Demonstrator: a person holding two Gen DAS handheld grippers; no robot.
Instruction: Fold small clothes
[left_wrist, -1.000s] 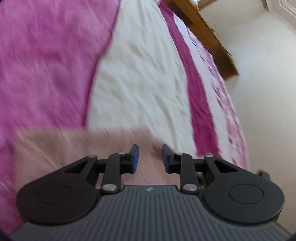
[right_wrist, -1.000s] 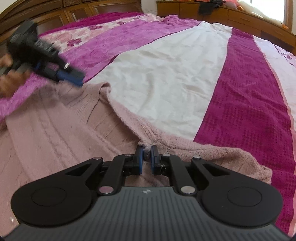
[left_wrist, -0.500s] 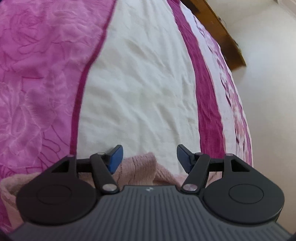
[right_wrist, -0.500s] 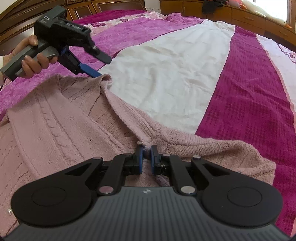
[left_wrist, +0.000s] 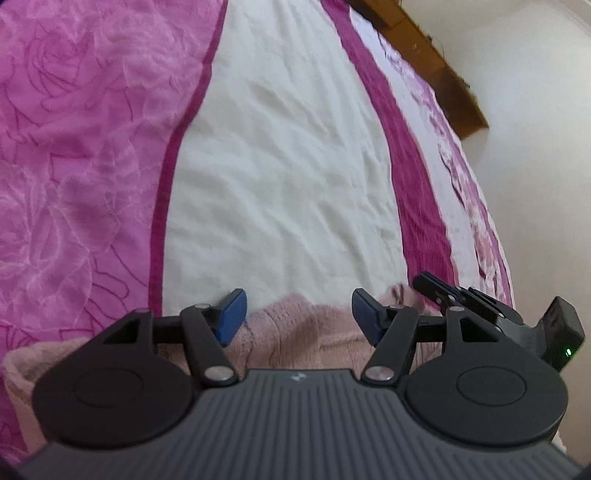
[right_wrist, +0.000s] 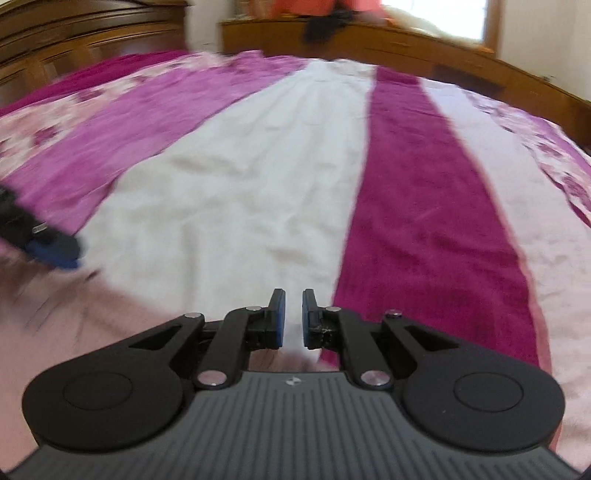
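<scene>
- The left tool (left_wrist: 297, 314) hovers with its two blue pads spread wide apart, and nothing is caught between them.
- Below and between those pads lies a bunched edge of the pale pink knitted sweater (left_wrist: 291, 332), resting on the bed (left_wrist: 280, 177); the pads do not clearly touch the knit.
- In the left wrist view the sweater runs across the lower part of the frame, from a rolled fold at the far left to a small raised bit at the right, just beside the other tool.
- The right tool (right_wrist: 290, 317) shows a narrow gap between its blue pads, so it is slightly parted; whether any cloth is pinched there cannot be told, since the view is blurred.
- In the right wrist view the sweater (right_wrist: 85, 325) is a smeared pink area at the lower left, reaching under the tool's body.
- The right tool also appears in the left wrist view at the right edge (left_wrist: 443, 295), low over the sweater's edge, with a green light on its housing.
- The left tool appears in the right wrist view as a dark, blurred shape with a blue tip at the left edge (right_wrist: 55, 251).
- The bed carries a striped cover: pink floral, white, deep magenta.
- A wooden bed frame (right_wrist: 461, 62) borders the far side.
</scene>
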